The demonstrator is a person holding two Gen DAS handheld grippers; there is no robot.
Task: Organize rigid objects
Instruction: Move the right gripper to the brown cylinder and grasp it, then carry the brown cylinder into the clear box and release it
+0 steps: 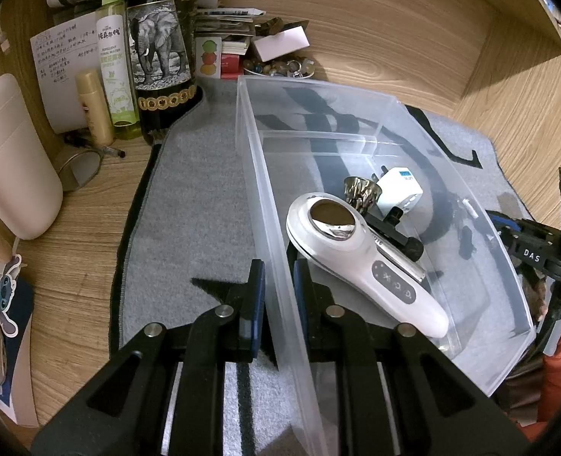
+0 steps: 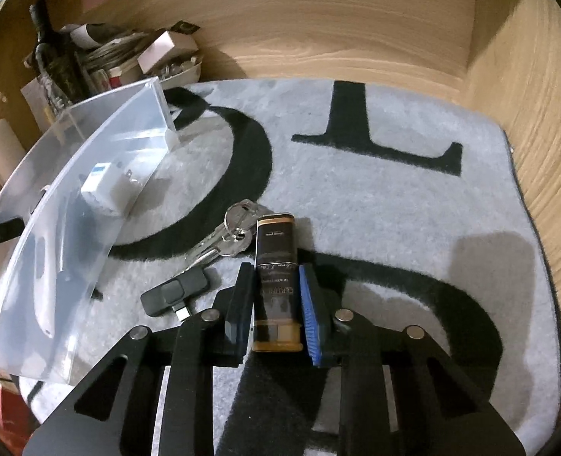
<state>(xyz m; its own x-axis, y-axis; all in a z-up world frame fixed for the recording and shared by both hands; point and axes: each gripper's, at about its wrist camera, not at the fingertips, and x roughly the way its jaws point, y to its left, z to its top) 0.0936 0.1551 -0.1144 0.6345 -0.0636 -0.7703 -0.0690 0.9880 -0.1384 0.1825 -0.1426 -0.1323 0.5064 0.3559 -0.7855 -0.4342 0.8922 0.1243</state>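
Grippers at work on a grey mat (image 2: 375, 197) spread over the table (image 1: 90, 235). Left gripper (image 1: 276, 296): jaws closed on the near wall of the clear bin (image 1: 265, 197), one pad outside it, one inside, steadying it. Beyond the inner pad, within the bin, lie a white handheld device (image 1: 360, 262), a white plug adapter (image 1: 400, 190) and a small metal cup (image 1: 361, 190).

Right gripper (image 2: 274, 306): jaws drawn in around a small dark box (image 2: 276, 277) with a gold end, lying flat on the mat directly between the fingers; the pads appear to meet its long sides, though firm pressure cannot be confirmed. Just to the left of the fingers lie a key bunch (image 2: 227, 237) and a black fob (image 2: 175, 292); the bin stands farther left.

Handling, as a judgement: the box looks stiff, light and smooth-skinned, so the flat long sides suit the pads, and a hold near mid-length should keep it from pivoting. The glossy surface may slip under light pressure. The bin wall is thin and may flex, so the left grip serves for steadying rather than lifting.
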